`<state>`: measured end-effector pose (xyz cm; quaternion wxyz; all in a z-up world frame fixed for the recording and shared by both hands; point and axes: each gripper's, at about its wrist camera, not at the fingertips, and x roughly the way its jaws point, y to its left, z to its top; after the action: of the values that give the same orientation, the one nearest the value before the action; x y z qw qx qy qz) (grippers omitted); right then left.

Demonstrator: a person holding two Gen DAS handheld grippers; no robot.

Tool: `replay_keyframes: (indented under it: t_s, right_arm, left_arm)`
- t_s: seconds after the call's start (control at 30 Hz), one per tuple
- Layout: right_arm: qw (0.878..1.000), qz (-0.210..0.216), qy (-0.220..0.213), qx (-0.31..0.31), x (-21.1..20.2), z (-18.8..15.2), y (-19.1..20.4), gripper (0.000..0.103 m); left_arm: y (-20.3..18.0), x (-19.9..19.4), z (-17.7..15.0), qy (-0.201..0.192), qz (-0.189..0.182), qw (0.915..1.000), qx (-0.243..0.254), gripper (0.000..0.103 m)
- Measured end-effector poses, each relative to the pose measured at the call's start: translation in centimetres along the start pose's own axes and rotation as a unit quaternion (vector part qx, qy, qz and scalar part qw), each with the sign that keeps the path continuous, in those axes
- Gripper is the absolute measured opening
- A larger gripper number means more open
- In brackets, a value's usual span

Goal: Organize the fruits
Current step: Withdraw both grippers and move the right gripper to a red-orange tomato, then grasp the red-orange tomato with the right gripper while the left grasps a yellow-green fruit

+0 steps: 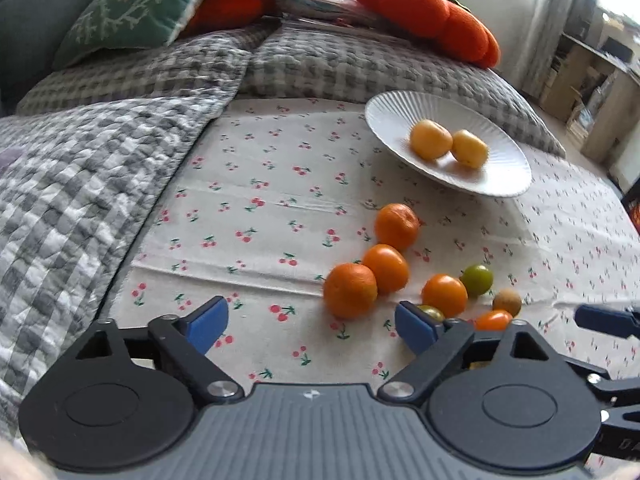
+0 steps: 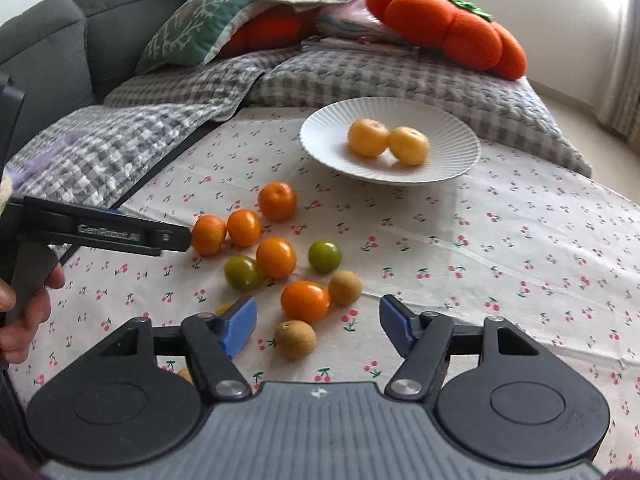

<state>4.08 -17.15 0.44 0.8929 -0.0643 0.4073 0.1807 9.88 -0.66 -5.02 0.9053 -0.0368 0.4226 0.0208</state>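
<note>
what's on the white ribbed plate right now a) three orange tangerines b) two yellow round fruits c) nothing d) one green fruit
b: the white ribbed plate holds two yellow round fruits side by side, while the orange, green and brown fruits all lie on the cherry-print cloth.

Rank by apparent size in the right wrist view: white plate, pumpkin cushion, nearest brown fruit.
1-2. Pumpkin cushion and white plate look alike; the cushion lies farther off, so unranked.
3. Nearest brown fruit, clearly smallest.
</note>
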Motion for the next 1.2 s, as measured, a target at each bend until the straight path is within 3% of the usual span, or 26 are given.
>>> replay_keyframes:
  t_s: [0.27, 0.37, 0.6, 0.77, 0.93, 1.2]
  right_arm:
    - [1.0, 0.017, 0.011, 0.018, 0.7, 0.0, -0.3, 0.058]
    - [0.999, 0.023, 0.018, 0.013, 0.9, -0.1, 0.0, 0.057]
    - [0.999, 0.02, 0.027, 0.011, 2.4, 0.2, 0.4, 0.053]
    - [0.999, 0.015, 0.037, -0.008, 3.8, 0.4, 0.8, 0.047]
    - [0.998, 0.005, 0.05, -0.023, 5.0, 0.2, 0.9, 0.032]
    - [0.999, 0.017, 0.044, -0.014, 3.9, 0.8, 0.6, 0.031]
  left_arm:
    - [-0.7, 0.4, 0.1, -0.006, -0.004, 0.9996, 0.027, 0.072]
    - [-0.8, 0.2, -0.1, 0.0, -0.024, 0.9993, 0.028, 0.068]
    - [-0.9, 0.6, 0.1, -0.002, -0.019, 0.9995, 0.027, 0.067]
    - [-1.3, 0.1, -0.7, 0.005, -0.052, 0.9981, 0.034, 0.066]
    - [-1.3, 0.1, -1.0, 0.011, -0.049, 0.9982, 0.034, 0.066]
    - [-1.0, -0.5, -1.3, 0.015, -0.083, 0.9962, 0.022, 0.066]
